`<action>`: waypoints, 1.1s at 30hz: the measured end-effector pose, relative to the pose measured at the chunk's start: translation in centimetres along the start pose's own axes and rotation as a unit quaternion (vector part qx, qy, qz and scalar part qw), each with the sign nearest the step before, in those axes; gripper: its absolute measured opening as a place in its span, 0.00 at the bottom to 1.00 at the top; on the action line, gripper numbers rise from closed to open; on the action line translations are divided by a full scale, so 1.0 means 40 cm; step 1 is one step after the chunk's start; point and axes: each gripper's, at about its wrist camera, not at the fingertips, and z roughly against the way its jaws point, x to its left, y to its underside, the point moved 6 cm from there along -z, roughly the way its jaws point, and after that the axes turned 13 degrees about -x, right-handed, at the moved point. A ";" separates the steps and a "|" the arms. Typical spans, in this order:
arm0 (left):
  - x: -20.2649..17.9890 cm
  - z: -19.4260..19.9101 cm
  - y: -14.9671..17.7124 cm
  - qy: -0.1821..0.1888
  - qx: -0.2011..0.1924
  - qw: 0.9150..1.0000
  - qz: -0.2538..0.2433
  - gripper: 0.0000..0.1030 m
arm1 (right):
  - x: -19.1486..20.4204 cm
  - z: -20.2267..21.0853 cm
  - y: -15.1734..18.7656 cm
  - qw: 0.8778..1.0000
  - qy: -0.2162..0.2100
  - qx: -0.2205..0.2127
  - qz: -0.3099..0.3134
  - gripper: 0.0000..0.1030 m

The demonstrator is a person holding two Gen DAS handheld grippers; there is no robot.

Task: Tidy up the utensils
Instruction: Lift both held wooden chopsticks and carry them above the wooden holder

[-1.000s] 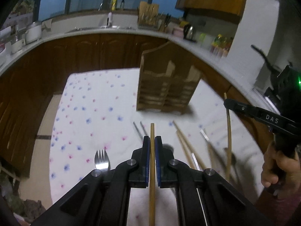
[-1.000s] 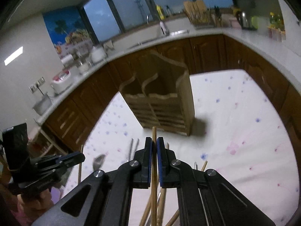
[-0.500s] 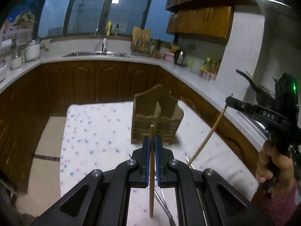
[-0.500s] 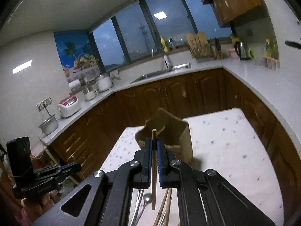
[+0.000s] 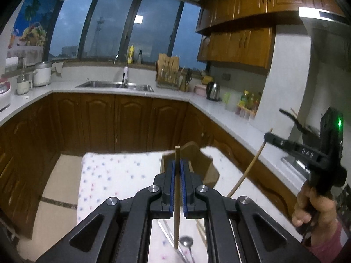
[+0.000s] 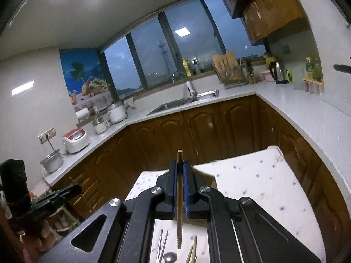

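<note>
My left gripper (image 5: 177, 164) is shut on a wooden chopstick (image 5: 176, 230) held upright, its lower end hanging above the table. My right gripper (image 6: 179, 165) is shut on a second wooden chopstick (image 6: 179, 230). From the left wrist view the right gripper (image 5: 268, 136) shows at the right edge, its chopstick (image 5: 248, 171) slanting down. The wooden utensil holder (image 5: 197, 164) stands on the white dotted cloth (image 5: 118, 175), mostly hidden behind the fingers. A spoon (image 5: 186, 242), metal chopsticks (image 6: 163, 243) and more wooden chopsticks (image 6: 192, 252) lie on the cloth below.
Dark wooden cabinets and a pale countertop (image 5: 105, 91) curve around the table, with a sink (image 5: 116, 85), kettle (image 5: 214, 89) and rice cookers (image 6: 75, 140). A person's hand (image 5: 311, 208) grips the right gripper's handle. The left gripper's handle (image 6: 43, 201) shows at the lower left of the right wrist view.
Both grippers have risen and tilted up with their chopsticks, lifting them off the cloth. The utensil holder and table have dropped low in both views; windows and cabinets now fill the frames.
</note>
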 end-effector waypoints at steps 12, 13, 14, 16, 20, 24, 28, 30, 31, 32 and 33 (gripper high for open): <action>0.012 -0.148 -0.079 -0.010 -0.075 0.997 0.001 0.03 | -0.051 -0.091 -0.151 0.998 0.029 -0.063 -0.003 0.05; 0.016 -0.166 -0.077 -0.013 -0.077 0.997 0.003 0.03 | -0.055 -0.105 -0.153 0.997 0.033 -0.064 -0.001 0.05; 0.022 -0.191 -0.070 -0.018 -0.082 0.996 0.005 0.03 | -0.061 -0.122 -0.155 0.997 0.037 -0.063 0.001 0.05; 0.026 -0.226 -0.049 -0.025 -0.087 0.996 0.012 0.03 | -0.074 -0.154 -0.146 0.997 0.042 -0.059 0.005 0.05; 0.050 -0.313 0.007 -0.041 -0.092 0.994 0.035 0.03 | -0.110 -0.213 -0.089 0.997 0.055 -0.048 0.001 0.05; 0.076 -0.405 0.083 -0.063 -0.090 0.992 0.061 0.03 | -0.154 -0.257 -0.011 0.997 0.062 -0.039 -0.023 0.05; 0.092 -0.484 0.178 -0.070 -0.079 0.991 0.086 0.03 | -0.181 -0.275 0.056 0.996 0.069 -0.037 -0.042 0.05; 0.096 -0.518 0.220 -0.073 -0.066 0.991 0.092 0.03 | -0.187 -0.280 0.082 0.996 0.069 -0.031 -0.048 0.05; 0.099 -0.533 0.223 -0.072 -0.060 0.991 0.095 0.03 | -0.190 -0.281 0.093 0.996 0.069 -0.027 -0.051 0.05; 0.099 -0.542 0.228 -0.071 -0.055 0.991 0.096 0.03 | -0.188 -0.277 0.091 0.996 0.068 -0.034 -0.051 0.05; 0.095 -0.560 0.253 -0.072 -0.047 0.992 0.093 0.04 | -0.191 -0.269 0.092 0.996 0.071 -0.038 -0.049 0.05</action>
